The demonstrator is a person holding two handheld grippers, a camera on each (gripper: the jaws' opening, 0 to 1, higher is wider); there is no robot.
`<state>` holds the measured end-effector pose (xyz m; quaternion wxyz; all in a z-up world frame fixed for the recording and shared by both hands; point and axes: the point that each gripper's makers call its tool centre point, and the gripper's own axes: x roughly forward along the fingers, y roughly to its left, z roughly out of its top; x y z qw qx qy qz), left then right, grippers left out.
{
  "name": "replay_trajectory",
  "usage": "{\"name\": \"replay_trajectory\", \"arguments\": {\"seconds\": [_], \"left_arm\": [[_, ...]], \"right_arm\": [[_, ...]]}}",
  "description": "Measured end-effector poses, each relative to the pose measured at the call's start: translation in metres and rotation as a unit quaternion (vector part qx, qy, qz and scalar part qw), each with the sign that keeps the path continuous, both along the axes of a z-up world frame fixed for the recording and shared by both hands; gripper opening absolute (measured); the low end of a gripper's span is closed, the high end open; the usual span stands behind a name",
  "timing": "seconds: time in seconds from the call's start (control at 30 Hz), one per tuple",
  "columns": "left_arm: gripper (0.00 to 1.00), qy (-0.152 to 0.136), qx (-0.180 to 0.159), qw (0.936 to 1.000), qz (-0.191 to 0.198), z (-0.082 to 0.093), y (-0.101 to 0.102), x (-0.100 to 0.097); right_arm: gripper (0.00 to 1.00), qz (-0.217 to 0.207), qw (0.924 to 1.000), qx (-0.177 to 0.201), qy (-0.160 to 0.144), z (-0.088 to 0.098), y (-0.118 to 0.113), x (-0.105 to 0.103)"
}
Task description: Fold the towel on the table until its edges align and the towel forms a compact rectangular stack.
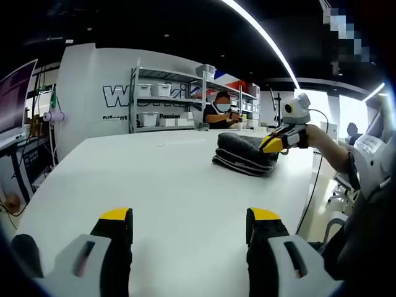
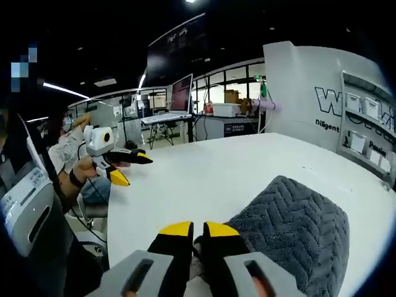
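Your right gripper has its jaws pressed nearly together at the near edge of the grey towel, apparently pinching a bit of the hem, though the contact is partly hidden behind the yellow tips. The towel sits folded in a thick bundle on the white table, toward its far side in the left gripper view. Your left gripper hovers with jaws spread wide and nothing between them, well apart from the towel. To finish this step well, keep the pinch low and firm, bring the left gripper in to steady the opposite edge, then square the 2 layers so corners meet before you let go.
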<state>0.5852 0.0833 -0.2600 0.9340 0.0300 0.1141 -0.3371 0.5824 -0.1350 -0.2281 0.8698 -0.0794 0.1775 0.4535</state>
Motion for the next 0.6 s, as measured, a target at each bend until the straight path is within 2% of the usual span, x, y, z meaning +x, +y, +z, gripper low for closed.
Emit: {"name": "replay_trajectory", "arguments": {"seconds": [0.1, 0.17, 0.23, 0.27, 0.33, 0.43, 0.6], "left_arm": [[0.79, -0.001, 0.000, 1.0000, 0.001, 0.000, 0.000, 0.000], [0.79, 0.001, 0.000, 1.0000, 0.001, -0.001, 0.000, 0.001], [0.79, 0.002, 0.000, 1.0000, 0.001, -0.001, 0.000, 0.002], [0.79, 0.003, 0.000, 1.0000, 0.000, -0.002, -0.001, 0.002], [0.79, 0.002, 0.000, 1.0000, -0.003, -0.001, -0.002, 0.002], [0.79, 0.001, -0.002, 1.0000, -0.007, -0.001, -0.003, 0.003], [0.79, 0.002, -0.004, 0.9999, -0.009, -0.001, -0.004, 0.003]], "right_arm": [[0.14, 0.007, 0.9994, 0.034, -0.001, 0.016, -0.003, -0.008], [0.19, 0.005, 0.9991, 0.041, -0.012, 0.026, -0.009, -0.012], [0.20, -0.012, 0.9976, 0.040, -0.055, 0.045, -0.023, -0.012], [0.22, -0.018, 0.9968, 0.041, -0.066, 0.050, -0.028, -0.012], [0.24, -0.047, 0.9921, 0.053, -0.103, 0.073, -0.048, -0.012], [0.24, -0.087, 0.9843, 0.067, -0.138, 0.096, -0.077, -0.013], [0.28, -0.145, 0.9753, 0.059, -0.156, 0.104, -0.123, -0.017]]}}
